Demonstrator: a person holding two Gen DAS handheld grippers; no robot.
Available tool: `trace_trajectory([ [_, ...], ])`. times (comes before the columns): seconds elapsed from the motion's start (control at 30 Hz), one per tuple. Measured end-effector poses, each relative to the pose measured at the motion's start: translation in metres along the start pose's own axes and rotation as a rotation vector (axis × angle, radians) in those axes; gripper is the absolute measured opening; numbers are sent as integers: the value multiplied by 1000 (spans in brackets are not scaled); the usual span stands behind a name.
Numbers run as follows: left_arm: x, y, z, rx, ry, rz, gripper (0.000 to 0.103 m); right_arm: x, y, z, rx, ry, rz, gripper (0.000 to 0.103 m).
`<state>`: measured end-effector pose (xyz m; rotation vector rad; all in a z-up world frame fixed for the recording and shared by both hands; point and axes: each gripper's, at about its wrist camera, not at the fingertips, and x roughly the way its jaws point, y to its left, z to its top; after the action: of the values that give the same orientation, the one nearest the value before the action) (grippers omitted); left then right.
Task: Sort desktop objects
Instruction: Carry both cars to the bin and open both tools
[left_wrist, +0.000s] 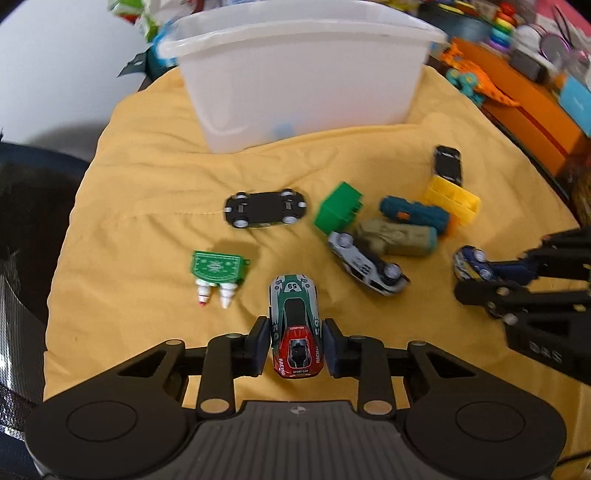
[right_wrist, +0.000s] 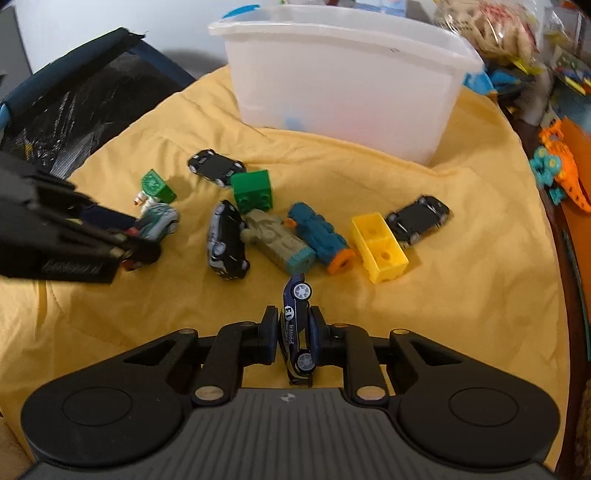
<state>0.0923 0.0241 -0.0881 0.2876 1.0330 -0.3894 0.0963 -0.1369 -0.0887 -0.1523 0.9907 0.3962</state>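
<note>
At lower centre of the left wrist view, the left gripper (left_wrist: 295, 343) pinches a green-and-red race car (left_wrist: 294, 325). The right gripper (right_wrist: 294, 332) clamps a blue car (right_wrist: 295, 328) on its side. A white bin (left_wrist: 295, 70) stands at the top on the yellow cloth (left_wrist: 147, 184).

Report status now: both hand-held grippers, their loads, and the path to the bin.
Left hand-held gripper shut on green-red race car. Right hand-held gripper shut on blue race car, held on its side. White bin ahead, loose toys between.

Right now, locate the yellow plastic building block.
In the right wrist view, the yellow plastic building block lies right of centre, between the teal-and-orange toy and an overturned black car.
</note>
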Motion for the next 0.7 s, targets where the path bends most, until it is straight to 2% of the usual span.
trace_trajectory([
  [0.1,-3,-7,1,6,-12,-8,34,4,-4,-1,26,7,11,20],
  [0.27,-38,-8,27,29,-114,-25,34,-22,-5,17,5,-54,-19,19],
  [0.43,-71,-4,84,65,-243,-5,34,-55,-14,69,-10,-170,-49,19],
  [0.6,-87,1,141,71,-323,22,34,-68,-26,125,-6,-246,-89,19],
  [0.7,-83,8,170,48,-345,25,34,-66,-35,150,7,-266,-91,19],
])
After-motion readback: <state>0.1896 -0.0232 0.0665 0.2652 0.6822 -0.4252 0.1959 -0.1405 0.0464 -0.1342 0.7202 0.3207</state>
